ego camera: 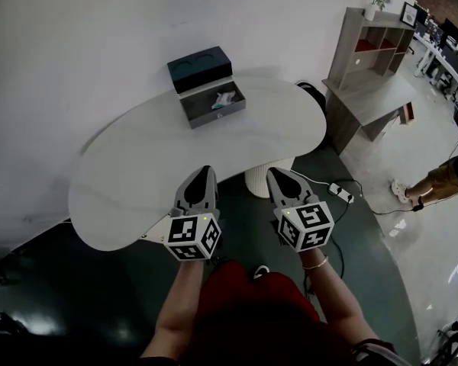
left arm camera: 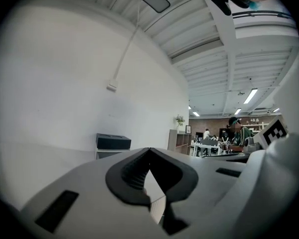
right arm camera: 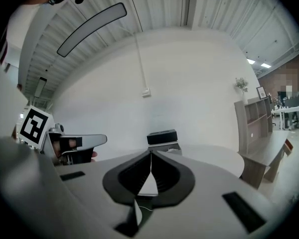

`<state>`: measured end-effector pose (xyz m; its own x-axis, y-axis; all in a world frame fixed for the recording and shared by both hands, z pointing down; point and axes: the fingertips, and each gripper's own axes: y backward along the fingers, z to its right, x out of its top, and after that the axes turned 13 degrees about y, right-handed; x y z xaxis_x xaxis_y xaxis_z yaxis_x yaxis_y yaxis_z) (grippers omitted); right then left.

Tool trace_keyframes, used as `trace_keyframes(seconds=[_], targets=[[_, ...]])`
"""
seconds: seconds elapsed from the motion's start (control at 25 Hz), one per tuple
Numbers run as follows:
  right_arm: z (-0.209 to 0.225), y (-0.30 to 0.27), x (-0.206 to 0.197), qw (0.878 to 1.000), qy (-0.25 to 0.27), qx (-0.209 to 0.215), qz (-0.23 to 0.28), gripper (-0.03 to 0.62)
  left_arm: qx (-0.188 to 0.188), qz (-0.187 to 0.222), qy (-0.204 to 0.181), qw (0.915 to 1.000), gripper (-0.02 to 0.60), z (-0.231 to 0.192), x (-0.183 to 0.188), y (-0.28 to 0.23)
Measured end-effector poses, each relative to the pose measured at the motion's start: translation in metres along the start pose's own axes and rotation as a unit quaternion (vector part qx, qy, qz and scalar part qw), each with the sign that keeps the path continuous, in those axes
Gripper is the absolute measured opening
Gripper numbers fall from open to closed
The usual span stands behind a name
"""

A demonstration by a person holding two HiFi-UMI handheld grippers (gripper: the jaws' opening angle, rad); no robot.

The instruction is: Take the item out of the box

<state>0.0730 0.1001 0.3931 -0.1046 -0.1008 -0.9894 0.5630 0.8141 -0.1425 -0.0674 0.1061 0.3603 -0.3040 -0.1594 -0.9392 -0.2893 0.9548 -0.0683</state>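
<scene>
Both grippers were hanging out over the near edge of the white rounded table, well short of the open grey rectangular box. The left gripper had its jaws pressed together on nothing, and so did the right gripper. The small white-and-teal item sat inside the box, with the dark lid propped up behind it.
</scene>
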Motion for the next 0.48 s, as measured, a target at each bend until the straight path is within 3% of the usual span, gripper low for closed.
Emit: trace_keyframes(seconds=[0.32,0.48], targets=[[0.006,-0.022,0.001,1.000,-0.007,0.007,0.006,0.015,0.000,-0.013,-0.009,0.9999,0.021,-0.007,-0.003,-0.022],[0.018,-0.043,0.002,1.000,0.000,0.002,-0.001,0.015,-0.006,-0.023,-0.031,0.9992,0.023,-0.015,-0.003,-0.045]])
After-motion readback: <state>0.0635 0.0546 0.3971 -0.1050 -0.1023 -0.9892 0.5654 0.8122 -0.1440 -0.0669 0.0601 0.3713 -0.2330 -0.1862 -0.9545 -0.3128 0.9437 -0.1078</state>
